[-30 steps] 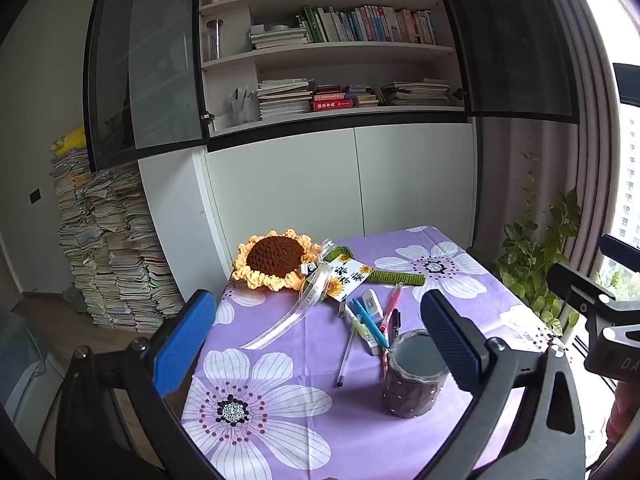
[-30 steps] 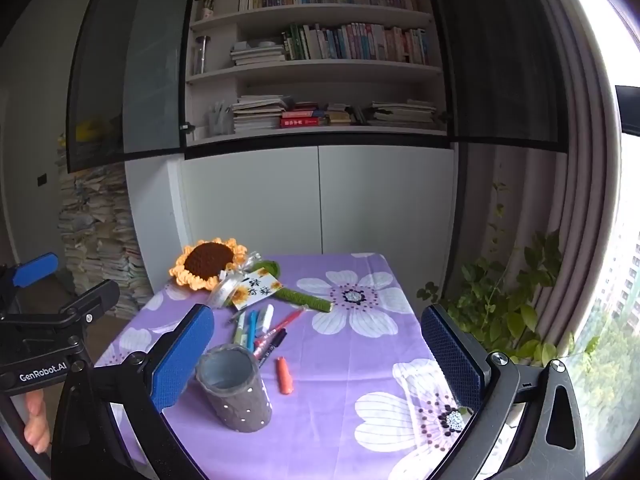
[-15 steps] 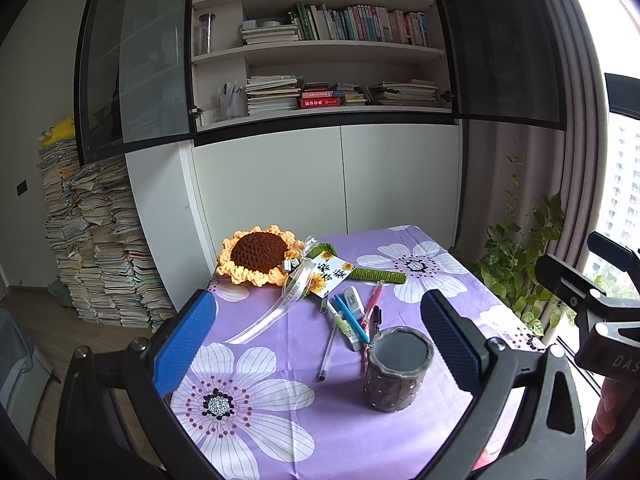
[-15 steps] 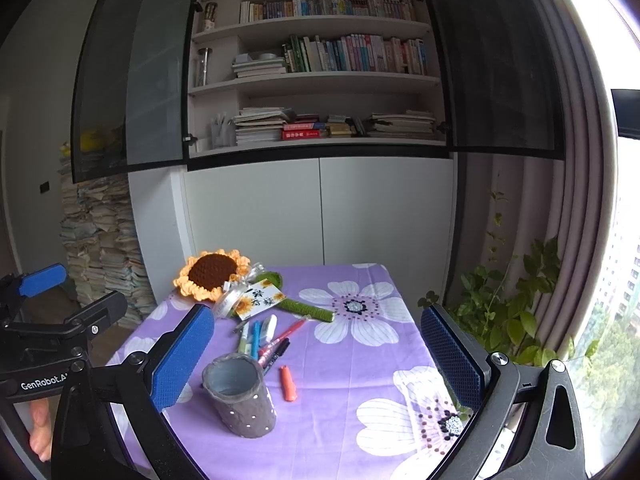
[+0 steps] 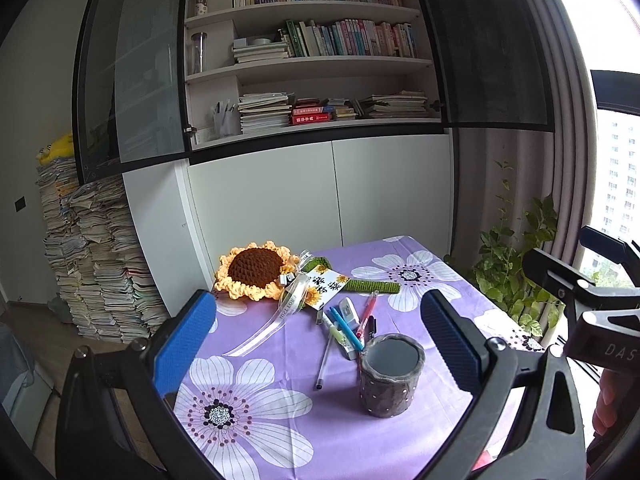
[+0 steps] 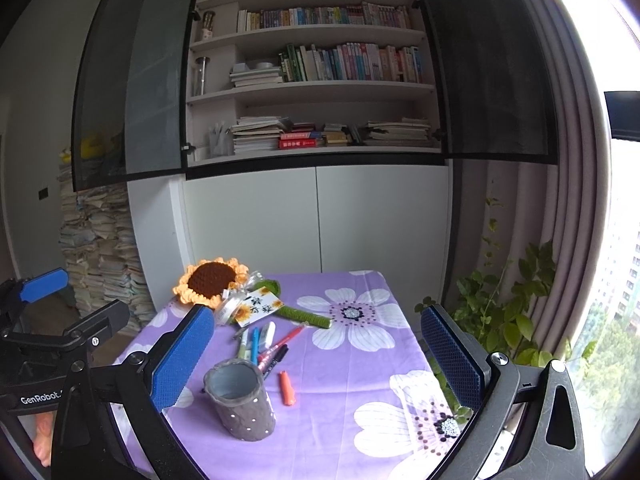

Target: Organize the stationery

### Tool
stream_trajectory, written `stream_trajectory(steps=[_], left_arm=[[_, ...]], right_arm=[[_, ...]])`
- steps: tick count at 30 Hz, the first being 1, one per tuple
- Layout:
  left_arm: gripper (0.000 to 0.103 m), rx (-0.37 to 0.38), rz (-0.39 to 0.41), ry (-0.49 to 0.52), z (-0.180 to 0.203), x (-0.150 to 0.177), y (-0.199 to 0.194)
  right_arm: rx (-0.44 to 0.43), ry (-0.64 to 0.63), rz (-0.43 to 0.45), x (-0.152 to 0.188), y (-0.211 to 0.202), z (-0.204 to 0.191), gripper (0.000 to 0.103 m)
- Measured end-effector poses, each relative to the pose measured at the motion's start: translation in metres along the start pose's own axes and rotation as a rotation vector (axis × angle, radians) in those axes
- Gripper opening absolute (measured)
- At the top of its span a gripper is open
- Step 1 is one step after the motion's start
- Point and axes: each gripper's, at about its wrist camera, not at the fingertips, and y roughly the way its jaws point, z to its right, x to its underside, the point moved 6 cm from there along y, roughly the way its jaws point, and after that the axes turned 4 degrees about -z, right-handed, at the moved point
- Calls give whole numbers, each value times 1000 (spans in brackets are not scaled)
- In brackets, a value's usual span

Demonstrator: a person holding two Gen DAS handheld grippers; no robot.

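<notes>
I am holding my left tool (image 5: pixel 318 346) above the near edge of the counter (image 5: pixel 280 432), its blue-padded fingers spread wide and gripping nothing. My right tool (image 6: pixel 318 354) is hovering the same way over the counter's right half, fingers wide apart and empty; its black body is also showing at the right edge of the left wrist view.

The counter is wearing a purple cloth printed with big white flowers. The grey pen holder (image 5: pixel 390 380) is standing upright in the lower centre of the left wrist view, and in the lower left of centre in the right wrist view (image 6: pixel 240 404); its inside is looking empty as far as I can see.

Just behind the holder, a cluster of pens (image 5: pixel 346 330) is lying flat on the cloth: a blue one, a red one, a black one, a clear one angled toward the near side, and a white correction-tape-like piece whose exact kind I cannot tell. In the right wrist view the same cluster (image 6: pixel 266 344) is sitting just above the holder. An orange marker (image 6: pixel 287 388) is lying alone, just right of the holder, apart from the others.

Toward the far left of the counter, a crocheted sunflower (image 5: pixel 254 270) is resting with a ribbon and a small card (image 5: pixel 326 288) beside its green stem.
</notes>
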Motion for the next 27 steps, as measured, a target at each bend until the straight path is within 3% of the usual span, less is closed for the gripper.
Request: stream_trajectory(steps=[11, 27], left_arm=[[102, -34, 1, 31, 3, 2, 5], [102, 2, -24, 67, 15, 9, 11]], right_arm=[[-7, 2, -6, 0, 2, 0, 103], [-17, 24, -35, 5, 13, 4, 103]])
